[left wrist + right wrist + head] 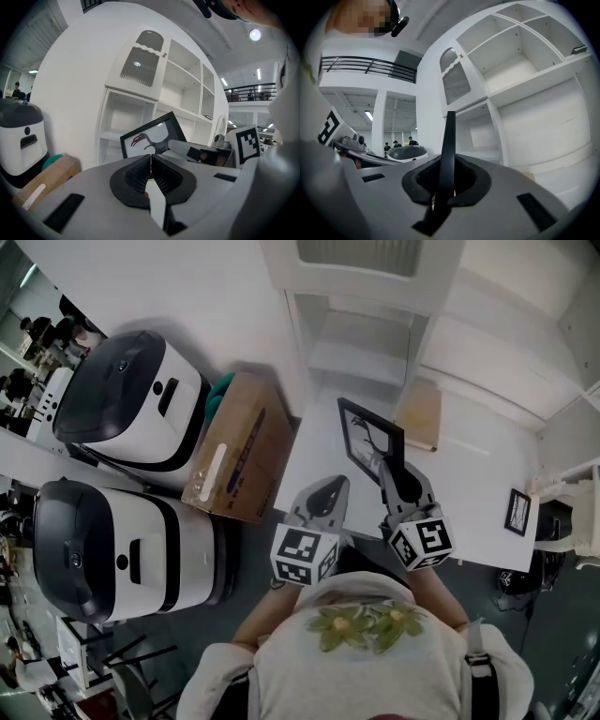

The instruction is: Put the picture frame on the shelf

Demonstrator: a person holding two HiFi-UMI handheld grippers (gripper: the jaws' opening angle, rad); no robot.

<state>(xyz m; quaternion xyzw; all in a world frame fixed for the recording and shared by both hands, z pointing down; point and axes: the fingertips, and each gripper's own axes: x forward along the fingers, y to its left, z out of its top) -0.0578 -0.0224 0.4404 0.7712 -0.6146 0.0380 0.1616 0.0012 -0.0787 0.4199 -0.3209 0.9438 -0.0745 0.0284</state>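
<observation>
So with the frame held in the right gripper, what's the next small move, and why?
Probably carry it forward toward an open shelf compartment. The right gripper is shut on the picture frame by its edge, and the white shelf stands ahead with bare compartments; the frame is not yet inside one. The left gripper is shut, holding nothing.

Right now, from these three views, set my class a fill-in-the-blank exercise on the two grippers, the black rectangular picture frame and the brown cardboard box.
1. The right gripper is shut on the black rectangular picture frame, whose print shows a dark ____.
2. The left gripper has its jaws together and holds ____.
3. In the head view, the brown cardboard box lies to the ____ of the frame.

Missing words: bird; nothing; left.
</observation>
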